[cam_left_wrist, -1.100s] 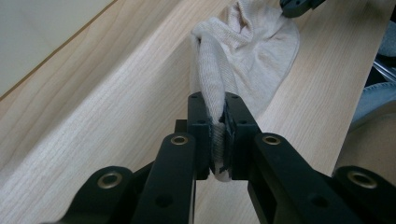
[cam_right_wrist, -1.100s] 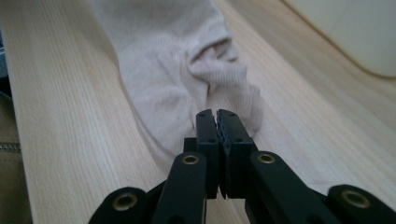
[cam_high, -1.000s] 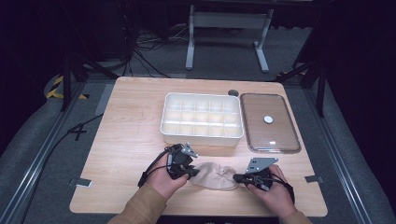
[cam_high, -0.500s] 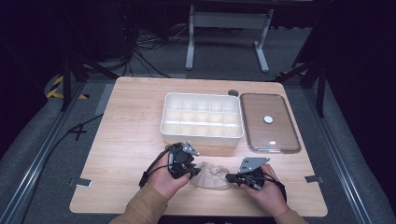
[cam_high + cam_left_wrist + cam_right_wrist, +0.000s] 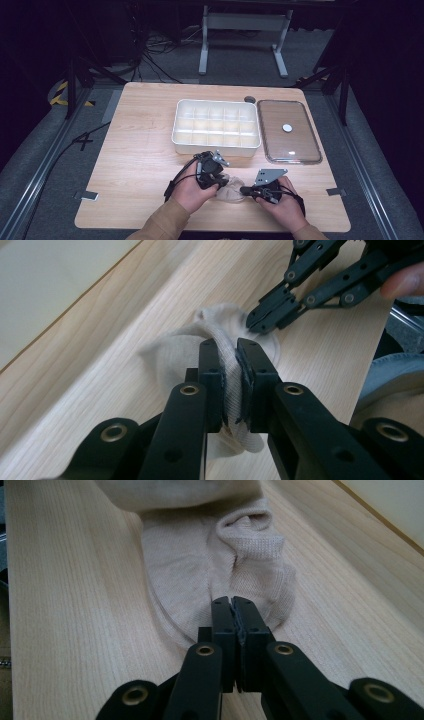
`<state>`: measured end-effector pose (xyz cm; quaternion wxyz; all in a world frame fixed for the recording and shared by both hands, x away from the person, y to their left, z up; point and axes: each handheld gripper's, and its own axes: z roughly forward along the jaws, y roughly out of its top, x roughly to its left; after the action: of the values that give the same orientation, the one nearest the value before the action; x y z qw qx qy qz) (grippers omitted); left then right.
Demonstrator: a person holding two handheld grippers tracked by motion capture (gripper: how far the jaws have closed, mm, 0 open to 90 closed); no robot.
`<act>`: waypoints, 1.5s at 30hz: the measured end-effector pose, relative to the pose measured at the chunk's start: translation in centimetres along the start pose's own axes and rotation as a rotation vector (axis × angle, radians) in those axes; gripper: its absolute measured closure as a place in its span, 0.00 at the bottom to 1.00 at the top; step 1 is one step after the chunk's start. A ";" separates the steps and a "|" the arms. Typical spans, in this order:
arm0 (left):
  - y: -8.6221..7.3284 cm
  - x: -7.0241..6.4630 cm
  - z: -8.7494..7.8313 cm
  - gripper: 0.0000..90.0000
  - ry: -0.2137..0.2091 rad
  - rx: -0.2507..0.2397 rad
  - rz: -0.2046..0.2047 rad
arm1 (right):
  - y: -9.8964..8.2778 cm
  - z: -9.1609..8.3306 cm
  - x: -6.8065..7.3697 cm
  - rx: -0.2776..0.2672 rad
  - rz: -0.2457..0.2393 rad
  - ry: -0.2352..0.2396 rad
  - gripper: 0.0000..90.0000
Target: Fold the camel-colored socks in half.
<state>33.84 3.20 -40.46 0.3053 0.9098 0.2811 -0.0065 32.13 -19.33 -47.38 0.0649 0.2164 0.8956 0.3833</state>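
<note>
Tray (image 5: pixel 216 145) compartments bare, lid (image 5: pixel 288 131) beside

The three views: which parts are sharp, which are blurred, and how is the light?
High view: table evenly lit, surroundings dark, faint glare on the clear lid. Left gripper view: sock sharp, near linkage soft. Right gripper view: sock's knit sharp, far edge blurred.

- A lab or recording studio rather than a home: the pale wooden tabletop (image 5: pixel 140 150) stands alone on grey carpet (image 5: pixel 35 165), ringed by black curtains.
- Loose black cables (image 5: pixel 155 50) trail over the floor beyond it.
- A grey metal stand (image 5: pixel 240 30) and dark rig posts (image 5: pixel 72 85) flank it.
- Yellow-and-black hazard tape (image 5: pixel 62 95) marks the floor.
</note>
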 end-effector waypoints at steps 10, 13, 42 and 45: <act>0.9 -0.2 2.7 0.91 -0.004 0.039 0.012 | -0.1 -0.1 0.0 -0.004 0.000 0.009 0.99; 1.0 -0.3 3.4 0.91 -0.004 0.053 0.008 | -0.1 -0.2 0.0 -0.002 0.000 0.011 0.99; -2.1 2.3 0.0 0.79 0.033 0.014 -0.034 | 0.5 -3.3 -0.1 -0.028 0.010 -0.048 0.99; -2.6 3.0 0.7 0.80 0.023 0.033 -0.053 | 0.4 -2.8 0.0 -0.003 0.016 -0.038 0.99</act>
<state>35.10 6.06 -43.05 0.2866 0.9071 0.3083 -0.0087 31.52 -20.94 -45.11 0.0792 0.2309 0.8917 0.3811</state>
